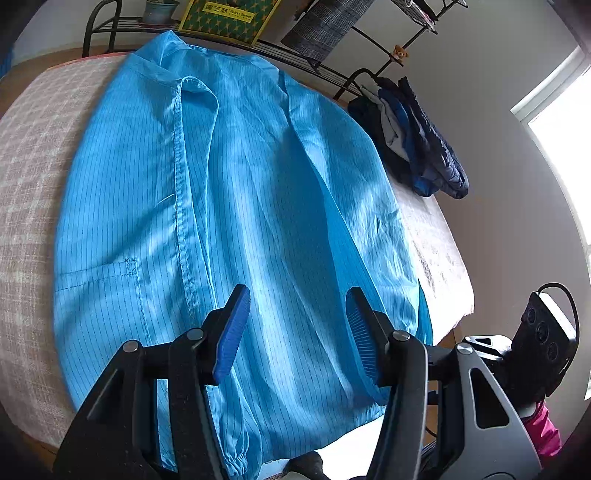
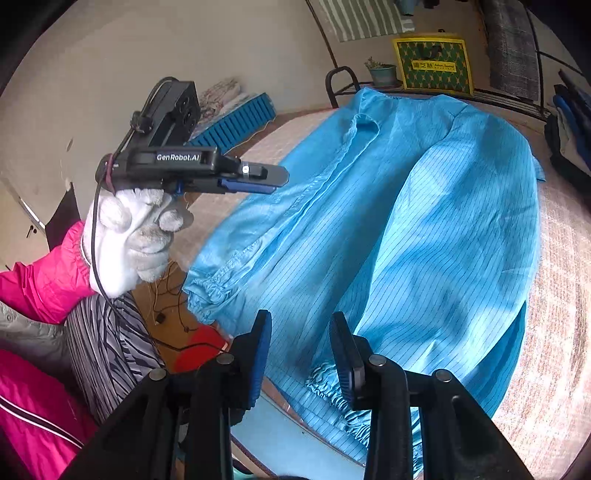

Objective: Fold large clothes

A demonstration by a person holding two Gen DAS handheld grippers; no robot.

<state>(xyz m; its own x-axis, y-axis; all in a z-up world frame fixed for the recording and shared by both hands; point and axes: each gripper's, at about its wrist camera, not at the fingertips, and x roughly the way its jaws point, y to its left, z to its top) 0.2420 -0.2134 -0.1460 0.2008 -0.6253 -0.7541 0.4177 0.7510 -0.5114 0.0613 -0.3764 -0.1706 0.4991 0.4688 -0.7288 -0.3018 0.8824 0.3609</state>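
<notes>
A large blue pinstriped coat (image 1: 236, 206) lies spread on the checked bed cover (image 1: 33, 155), collar at the far end, hem and elastic cuffs near me. It also shows in the right wrist view (image 2: 424, 229), with both sleeves folded in over the body. My left gripper (image 1: 295, 325) is open and empty, hovering above the coat's lower part. My right gripper (image 2: 301, 354) is open and empty above the near hem, beside a gathered cuff (image 2: 328, 391). The left gripper (image 2: 258, 181), held in a white-gloved hand, also shows in the right wrist view, left of the coat.
A pile of dark clothes (image 1: 413, 144) lies at the bed's right edge. A black metal bed rail (image 1: 317, 62) with a yellow-green bag (image 1: 229, 18) and a potted plant (image 1: 159, 11) stands beyond the collar. The floor left of the bed has cables and a red object (image 2: 199, 347).
</notes>
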